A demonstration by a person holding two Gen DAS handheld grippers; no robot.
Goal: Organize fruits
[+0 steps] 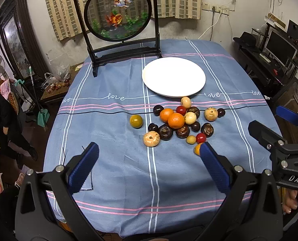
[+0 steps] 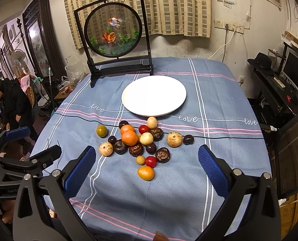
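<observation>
Waiting on a blue plaid tablecloth (image 2: 219,100), a loose heap of small fruits (image 2: 141,140) is seen just in front of an empty white plate (image 2: 129,98), with both grippers held back and nothing grasped. The left gripper (image 1: 149,156) is shown with its blue pads spread wide above bare cloth, and the right gripper (image 2: 147,156) is likewise spread, its jaws framing the near edge of the pile. Two mandarins (image 2: 129,135) are stacked at the centre, ringed by dark wrinkled fruits, pale tan ones and two red cherry tomatoes (image 2: 150,161); an orange-yellow fruit (image 2: 146,173) lies nearest, and an olive-yellow one (image 2: 101,131) sits slightly apart on the left. All are judged light, round and prone to rolling; the tomatoes are thought smooth and easily squashed, the mandarins soft-skinned. Each piece is best taken across its widest middle with gentle pressure, outlying pieces first. A framed round goldfish screen (image 2: 112,34) stands behind the plate.
</observation>
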